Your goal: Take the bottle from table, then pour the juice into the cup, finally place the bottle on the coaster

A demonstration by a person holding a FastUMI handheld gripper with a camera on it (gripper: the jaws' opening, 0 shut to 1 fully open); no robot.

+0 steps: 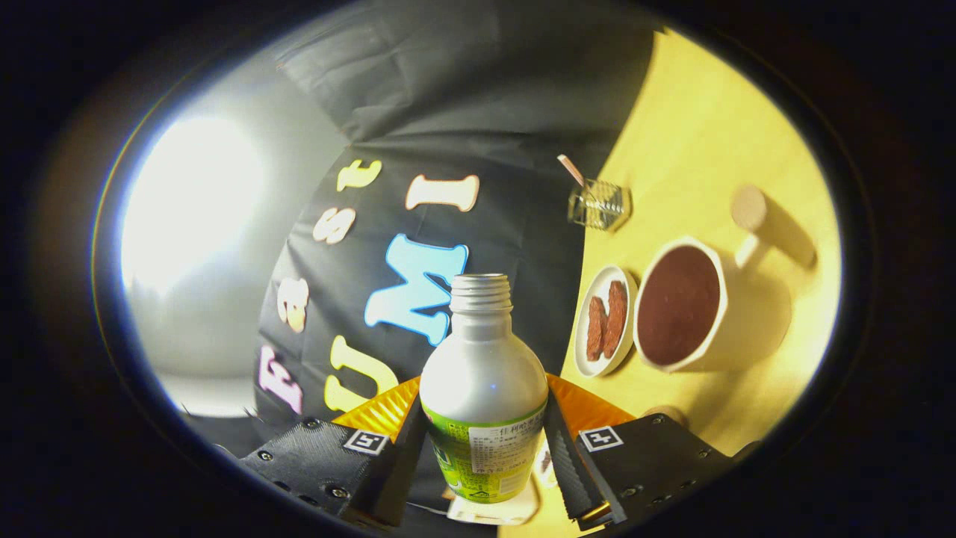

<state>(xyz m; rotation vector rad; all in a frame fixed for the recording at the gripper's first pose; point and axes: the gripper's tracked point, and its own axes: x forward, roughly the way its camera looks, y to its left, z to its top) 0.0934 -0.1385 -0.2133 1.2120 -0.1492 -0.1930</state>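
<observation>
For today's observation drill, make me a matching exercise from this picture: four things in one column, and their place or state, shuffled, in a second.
Things:
1. bottle
2. cup
3. small dish
4. clear glass

Places or states:
A. holds a stick, near the booth wall
B. gripped between the gripper fingers, cap off
C. holds reddish-brown pieces, beside the cup
D. full of dark liquid

Pairs: 1-B, 2-D, 3-C, 4-A

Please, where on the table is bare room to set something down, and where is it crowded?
Gripper is shut on the bottle. Bare table lies beyond the glass and cup. Crowded: the cup, snack plate and glass cluster; the wooden piece is beside the cup.
</observation>
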